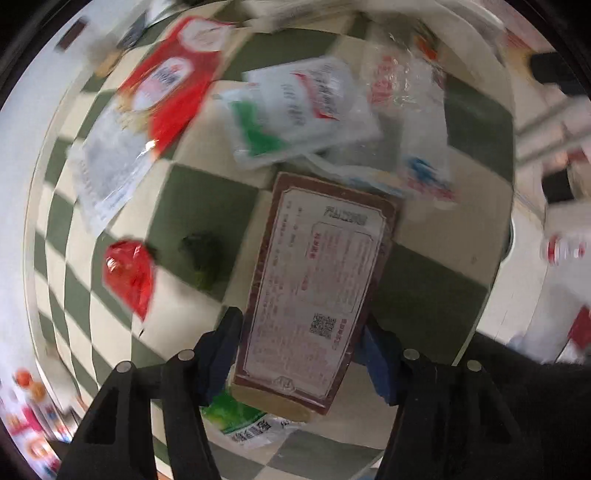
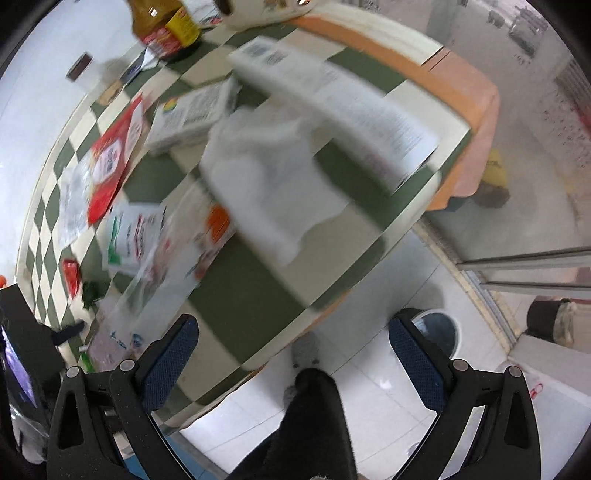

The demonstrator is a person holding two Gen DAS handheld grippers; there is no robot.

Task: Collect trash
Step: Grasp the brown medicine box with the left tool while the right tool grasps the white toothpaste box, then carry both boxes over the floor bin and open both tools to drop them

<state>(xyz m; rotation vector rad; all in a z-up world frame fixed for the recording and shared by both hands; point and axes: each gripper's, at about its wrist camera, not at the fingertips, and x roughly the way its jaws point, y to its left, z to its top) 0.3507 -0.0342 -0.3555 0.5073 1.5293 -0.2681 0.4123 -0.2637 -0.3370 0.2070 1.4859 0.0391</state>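
Observation:
My left gripper [image 1: 301,339] is shut on a flat brown box [image 1: 314,280] with a white printed label and holds it above the green-and-cream checkered table [image 1: 199,206]. Below lie a red-and-white wrapper [image 1: 166,85], a white-and-green plastic bag [image 1: 295,114], clear printed wrappers [image 1: 413,110], a small red wrapper [image 1: 129,273] and a dark green crumpled scrap [image 1: 203,254]. My right gripper [image 2: 293,362] is open and empty, over the table's near edge. A crumpled white tissue [image 2: 266,173] and a long white box [image 2: 332,107] lie ahead of it.
A bottle of amber liquid [image 2: 162,26] and a white box with a coloured logo [image 2: 188,118] stand at the table's far side. A round bin [image 2: 439,332] stands on the white tiled floor beside the table. My dark trouser leg [image 2: 314,424] shows below.

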